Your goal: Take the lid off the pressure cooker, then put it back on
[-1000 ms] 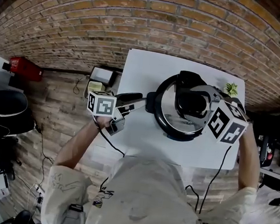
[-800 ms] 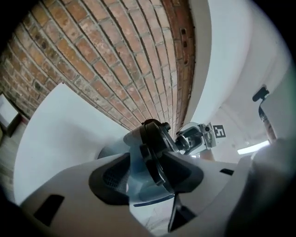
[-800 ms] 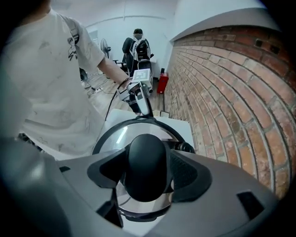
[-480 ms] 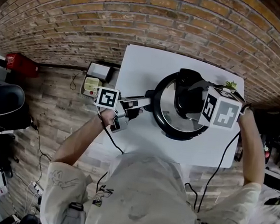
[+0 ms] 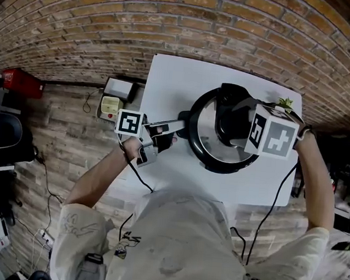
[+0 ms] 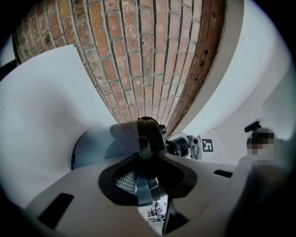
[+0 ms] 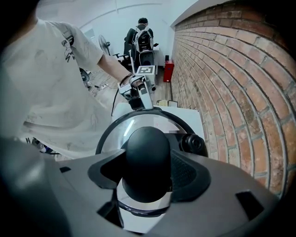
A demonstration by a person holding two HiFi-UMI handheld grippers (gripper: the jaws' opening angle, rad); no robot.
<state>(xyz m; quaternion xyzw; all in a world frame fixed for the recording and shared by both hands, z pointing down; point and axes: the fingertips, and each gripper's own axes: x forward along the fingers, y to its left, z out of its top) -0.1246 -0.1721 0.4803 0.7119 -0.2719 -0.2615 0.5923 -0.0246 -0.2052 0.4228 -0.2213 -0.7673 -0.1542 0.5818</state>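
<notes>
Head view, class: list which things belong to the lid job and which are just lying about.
Job: pressure cooker, lid, lid knob, side handle.
Lying about: small plant, red box, white box on the floor.

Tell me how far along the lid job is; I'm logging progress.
Done: nothing certain; the lid sits on the pressure cooker, and whether it was off already can't be told. In hand: the right gripper clamps the lid's knob; the left gripper has just been closing its jaws on the side handle between them. Left, probably: lifting the lid off, then reseating it.
</notes>
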